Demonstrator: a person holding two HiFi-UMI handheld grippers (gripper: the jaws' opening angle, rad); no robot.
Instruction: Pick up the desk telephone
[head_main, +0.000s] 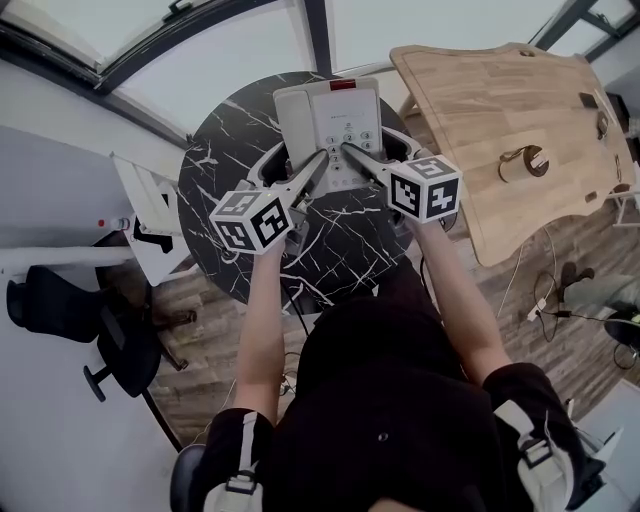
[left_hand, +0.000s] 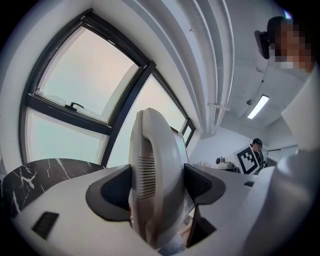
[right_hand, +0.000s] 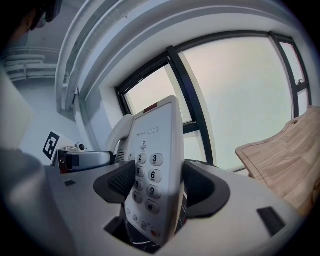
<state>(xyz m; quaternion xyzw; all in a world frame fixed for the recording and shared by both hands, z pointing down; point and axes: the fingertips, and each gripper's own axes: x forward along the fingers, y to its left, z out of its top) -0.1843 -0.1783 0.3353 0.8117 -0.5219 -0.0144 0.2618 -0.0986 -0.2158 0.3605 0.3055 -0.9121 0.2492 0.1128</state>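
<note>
The white desk telephone (head_main: 330, 125) is over the far side of the round black marble table (head_main: 225, 160), with its keypad facing up. My left gripper (head_main: 320, 160) is shut on the handset side; in the left gripper view the ribbed handset (left_hand: 152, 175) fills the gap of that gripper (left_hand: 157, 186). My right gripper (head_main: 350, 152) is shut on the keypad side. In the right gripper view the numbered keys (right_hand: 152, 172) stand between the pads of that gripper (right_hand: 157, 187). Whether the phone still touches the table is hidden.
A light wooden table (head_main: 500, 110) stands close at the right, with a small round object on it. A white frame (head_main: 150, 215) and a black office chair (head_main: 60, 300) are to the left. Large windows run behind the table. Cables lie on the wooden floor at the right.
</note>
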